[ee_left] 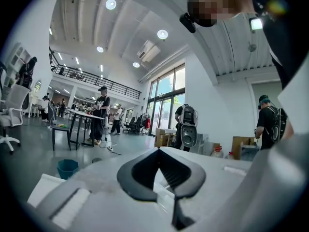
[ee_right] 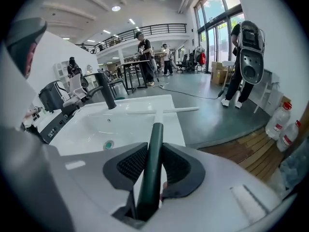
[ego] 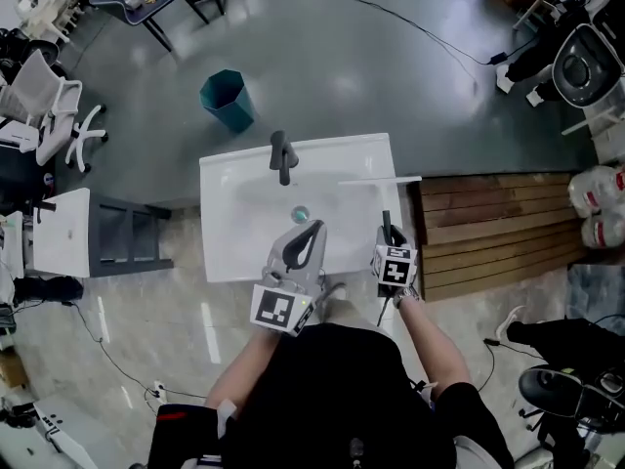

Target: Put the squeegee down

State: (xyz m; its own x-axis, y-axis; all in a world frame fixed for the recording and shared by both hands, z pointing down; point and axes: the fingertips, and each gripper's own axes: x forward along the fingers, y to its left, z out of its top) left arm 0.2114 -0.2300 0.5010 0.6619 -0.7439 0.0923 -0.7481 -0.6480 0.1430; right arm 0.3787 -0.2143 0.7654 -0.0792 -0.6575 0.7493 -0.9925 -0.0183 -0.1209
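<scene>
The squeegee has a dark green handle and a long white blade. Its blade lies across the right rim of the white sink. My right gripper is shut on the handle, which runs up between the ribbed pads toward the blade. My left gripper hovers over the near part of the basin, level, its jaw tips touching with nothing between them. A black faucet stands at the sink's far edge, and a teal drain plug sits in the basin.
A teal bin stands on the floor beyond the sink. Wooden planking lies to the right, with water bottles by it. A grey stand is on the left. People and tables are far back.
</scene>
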